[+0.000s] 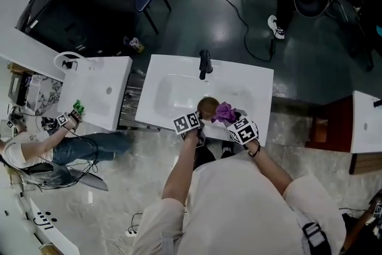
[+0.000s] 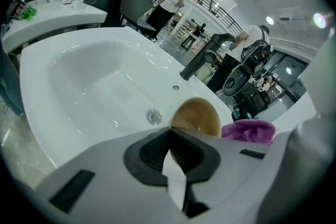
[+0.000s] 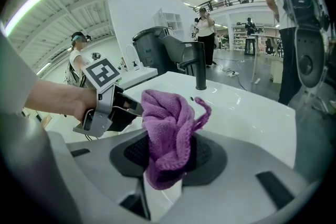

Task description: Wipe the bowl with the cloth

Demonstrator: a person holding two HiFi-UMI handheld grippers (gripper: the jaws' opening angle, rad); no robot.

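1. The white sink (image 1: 173, 89) is the largest item. I find its basin set in a white surface, with a round drain (image 2: 153, 116) in the basin floor.
2. A black faucet (image 1: 205, 64) stands upright at the sink's far rim, at its middle.
3. The left tool (image 2: 170, 134) sits over the near edge of the sink. Its jaws are drawn narrow and pinch the rim of the bowl (image 2: 198, 115).
4. The right tool (image 3: 169, 157) is just beside the left one, on its right. Its jaws are clamped on the cloth (image 3: 169, 131), which stands up out of them in a bunched wad with one loose end curling toward the faucet.
5. The bowl is brown and round. It is held clear of the basin floor, over the sink's near side and on my side of the faucet.
6. The cloth is purple and sits just to the right of the bowl. I cannot tell whether the two touch.
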